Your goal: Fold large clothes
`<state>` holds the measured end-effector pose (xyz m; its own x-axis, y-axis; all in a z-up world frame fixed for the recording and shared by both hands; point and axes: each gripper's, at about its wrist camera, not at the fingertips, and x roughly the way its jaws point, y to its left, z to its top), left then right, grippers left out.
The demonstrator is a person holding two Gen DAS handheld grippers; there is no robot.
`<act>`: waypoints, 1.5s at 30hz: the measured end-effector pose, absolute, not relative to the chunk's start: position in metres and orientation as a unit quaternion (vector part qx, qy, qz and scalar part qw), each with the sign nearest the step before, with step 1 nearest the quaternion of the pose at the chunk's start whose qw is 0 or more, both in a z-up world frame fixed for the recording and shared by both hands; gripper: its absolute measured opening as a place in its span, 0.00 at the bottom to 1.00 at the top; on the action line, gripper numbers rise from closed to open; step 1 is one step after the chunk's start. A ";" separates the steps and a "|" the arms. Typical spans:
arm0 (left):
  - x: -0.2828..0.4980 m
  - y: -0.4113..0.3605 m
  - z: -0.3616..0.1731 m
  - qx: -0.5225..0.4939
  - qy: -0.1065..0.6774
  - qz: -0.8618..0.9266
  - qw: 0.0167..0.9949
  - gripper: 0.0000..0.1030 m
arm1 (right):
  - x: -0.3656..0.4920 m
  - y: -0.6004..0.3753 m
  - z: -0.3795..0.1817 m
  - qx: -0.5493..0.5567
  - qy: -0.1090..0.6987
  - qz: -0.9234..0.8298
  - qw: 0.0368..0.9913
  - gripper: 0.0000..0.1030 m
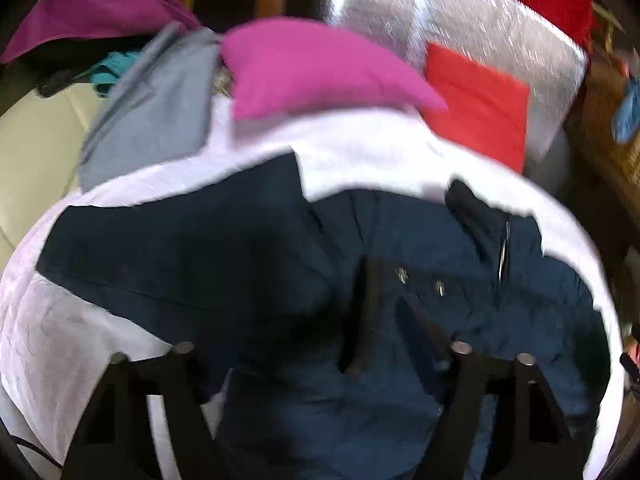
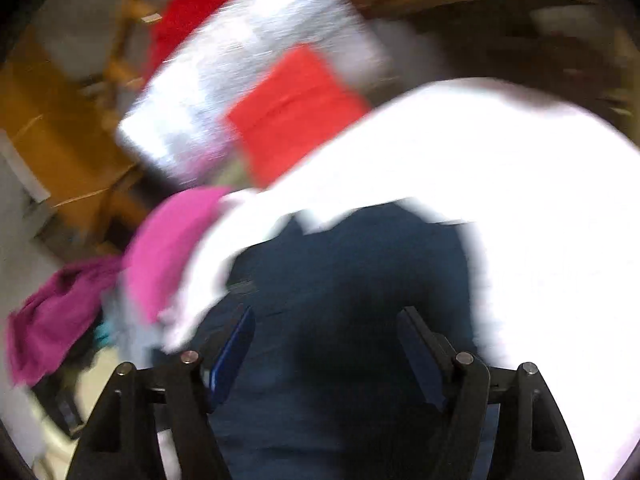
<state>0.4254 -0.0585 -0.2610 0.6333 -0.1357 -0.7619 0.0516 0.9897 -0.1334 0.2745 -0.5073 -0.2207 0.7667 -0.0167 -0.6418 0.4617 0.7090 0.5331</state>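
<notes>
— On the white surface, what lies there?

— A dark navy garment, spread across it and running under both cameras. Two metal snaps and a zip line show near its right side in the left wrist view; its lower edge is cut off by the frame.

— And the left hand-held gripper?

— Its black arms stand apart over the navy cloth. The fingertips are hard to pick out against the dark fabric, so I cannot tell whether they pinch anything.

— The right hand-held gripper?

— Clearer, though the view is smeared by blur. Its fingers are spread wide, blue pads facing in, with only navy cloth seen lying below the gap; nothing is clamped.

— Behind the garment?

— A pink folded cloth, a grey one beside it, a red one against a silvery sheet. A magenta cloth sits far left, partly cut off. The rest is too blurred to name.
</notes>
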 end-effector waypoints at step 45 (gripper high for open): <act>0.450 0.195 -0.345 -0.497 0.384 0.089 0.773 0.40 | 0.325 -0.381 -0.215 0.220 0.369 0.005 0.903 0.48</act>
